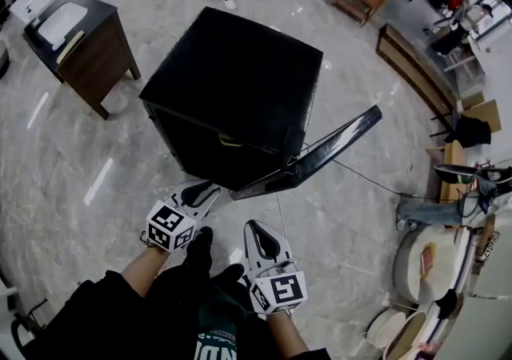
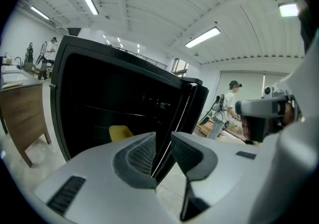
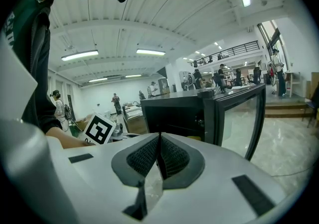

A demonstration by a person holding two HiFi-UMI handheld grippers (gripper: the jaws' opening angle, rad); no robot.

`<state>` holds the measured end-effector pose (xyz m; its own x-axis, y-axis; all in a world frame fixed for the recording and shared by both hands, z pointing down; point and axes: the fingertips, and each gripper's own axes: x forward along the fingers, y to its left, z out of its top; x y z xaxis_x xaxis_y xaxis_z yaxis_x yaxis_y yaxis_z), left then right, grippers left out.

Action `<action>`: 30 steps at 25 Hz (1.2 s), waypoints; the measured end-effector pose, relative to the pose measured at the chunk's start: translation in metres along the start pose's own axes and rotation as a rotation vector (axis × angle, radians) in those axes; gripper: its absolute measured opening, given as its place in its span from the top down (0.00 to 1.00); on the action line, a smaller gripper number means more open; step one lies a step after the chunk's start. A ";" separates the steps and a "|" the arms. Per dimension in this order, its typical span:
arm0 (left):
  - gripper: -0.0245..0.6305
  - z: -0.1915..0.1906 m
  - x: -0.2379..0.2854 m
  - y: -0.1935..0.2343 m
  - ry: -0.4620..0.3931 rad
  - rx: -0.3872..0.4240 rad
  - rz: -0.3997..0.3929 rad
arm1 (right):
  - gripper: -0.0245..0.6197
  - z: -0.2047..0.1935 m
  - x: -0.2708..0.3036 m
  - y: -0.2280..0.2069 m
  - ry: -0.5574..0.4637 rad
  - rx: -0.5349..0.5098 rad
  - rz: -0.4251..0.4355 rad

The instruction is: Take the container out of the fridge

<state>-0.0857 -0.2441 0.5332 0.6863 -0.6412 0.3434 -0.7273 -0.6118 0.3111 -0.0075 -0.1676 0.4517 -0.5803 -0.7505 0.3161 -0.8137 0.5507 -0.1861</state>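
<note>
**Black fridge [image 1: 232, 70] open, yellow container [image 2: 121, 132] inside**

Nearest in the head view are the person's dark sleeves and the two marker cubes. The left tongs [image 1: 200, 190] sit at about 11 o'clock from the dark shoes [image 1: 200, 242], and the right tongs [image 1: 258, 230] at about 2 o'clock from them. Both point toward the fridge at 12 o'clock.

In the left gripper view the left tongs [image 2: 163, 138] are spread. Their ribbed pads stand apart with nothing between them, and only the far edge of the fridge front shows through the gap. In the right gripper view the right tongs [image 3: 159, 141] are pressed together, pad tips meeting, and hold nothing.

Beyond the tongs lies grey marbled floor [image 1: 120, 190], then the fridge standing on it just ahead. Its glass door [image 1: 320, 154] is swung out toward 2 o'clock, well clear of the opening. The container rests low in the dark interior, toward 9 o'clock of the opening as the left tongs see it, apart from both tongs. From above it shows only as a faint yellow streak [image 1: 230, 141].

A thin cable [image 1: 360, 178] runs across the floor at 3 o'clock of the door. Farther off, at 10 o'clock, a brown wooden cabinet [image 1: 88, 50] carries a white basin [image 1: 62, 22].
</note>
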 end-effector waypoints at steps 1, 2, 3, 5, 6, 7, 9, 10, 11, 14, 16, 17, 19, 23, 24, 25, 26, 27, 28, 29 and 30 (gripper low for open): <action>0.81 -0.002 0.002 0.002 0.002 -0.014 0.000 | 0.91 -0.001 0.001 0.000 0.003 0.003 -0.002; 0.81 -0.004 0.004 0.004 0.004 -0.027 0.000 | 0.91 -0.001 0.001 0.001 0.006 0.004 -0.003; 0.80 -0.005 0.007 0.006 0.007 -0.037 0.001 | 0.91 -0.001 0.002 0.002 0.010 0.001 -0.002; 0.79 -0.009 0.013 0.011 0.012 -0.063 0.003 | 0.91 -0.001 0.004 0.003 0.017 -0.002 -0.003; 0.79 -0.010 0.016 0.015 0.015 -0.081 0.005 | 0.91 -0.002 0.004 0.002 0.019 -0.001 -0.006; 0.78 -0.012 0.020 0.018 0.016 -0.100 0.010 | 0.91 -0.002 0.004 0.002 0.021 0.000 -0.010; 0.78 -0.016 0.026 0.024 0.016 -0.124 0.026 | 0.91 -0.002 0.003 0.000 0.023 0.003 -0.016; 0.77 -0.017 0.028 0.027 0.017 -0.122 0.036 | 0.91 -0.002 0.003 -0.001 0.023 0.004 -0.019; 0.75 -0.018 0.031 0.030 0.018 -0.114 0.046 | 0.91 -0.002 0.004 -0.001 0.022 0.005 -0.021; 0.74 -0.026 0.040 0.040 0.028 -0.114 0.072 | 0.91 -0.005 0.002 0.000 0.025 0.014 -0.027; 0.74 -0.033 0.046 0.047 0.038 -0.132 0.087 | 0.91 -0.009 0.002 0.001 0.034 0.021 -0.029; 0.74 -0.035 0.050 0.052 0.040 -0.147 0.096 | 0.91 -0.012 0.001 0.002 0.040 0.024 -0.030; 0.73 -0.037 0.056 0.063 0.034 -0.182 0.124 | 0.91 -0.015 -0.001 0.002 0.048 0.029 -0.035; 0.70 -0.040 0.064 0.084 0.002 -0.256 0.197 | 0.91 -0.021 -0.005 0.000 0.059 0.038 -0.049; 0.70 -0.042 0.066 0.086 -0.002 -0.277 0.205 | 0.91 -0.023 -0.006 0.000 0.063 0.041 -0.050; 0.70 -0.044 0.068 0.089 -0.005 -0.299 0.211 | 0.91 -0.024 -0.006 0.001 0.066 0.042 -0.051; 0.70 -0.046 0.070 0.091 -0.006 -0.319 0.217 | 0.91 -0.025 -0.007 0.002 0.070 0.043 -0.052; 0.70 -0.048 0.072 0.094 -0.008 -0.339 0.224 | 0.91 -0.026 -0.007 0.003 0.072 0.043 -0.052; 0.70 -0.050 0.074 0.098 -0.010 -0.359 0.232 | 0.91 -0.027 -0.008 0.004 0.074 0.043 -0.051; 0.70 -0.052 0.077 0.102 -0.012 -0.380 0.239 | 0.91 -0.028 -0.008 0.005 0.076 0.044 -0.051; 0.70 -0.053 0.080 0.106 -0.014 -0.400 0.247 | 0.91 -0.029 -0.008 0.005 0.077 0.044 -0.049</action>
<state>-0.1085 -0.3353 0.6405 0.4904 -0.7531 0.4385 -0.8136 -0.2153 0.5402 -0.0065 -0.1480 0.4755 -0.5363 -0.7450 0.3966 -0.8430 0.4959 -0.2085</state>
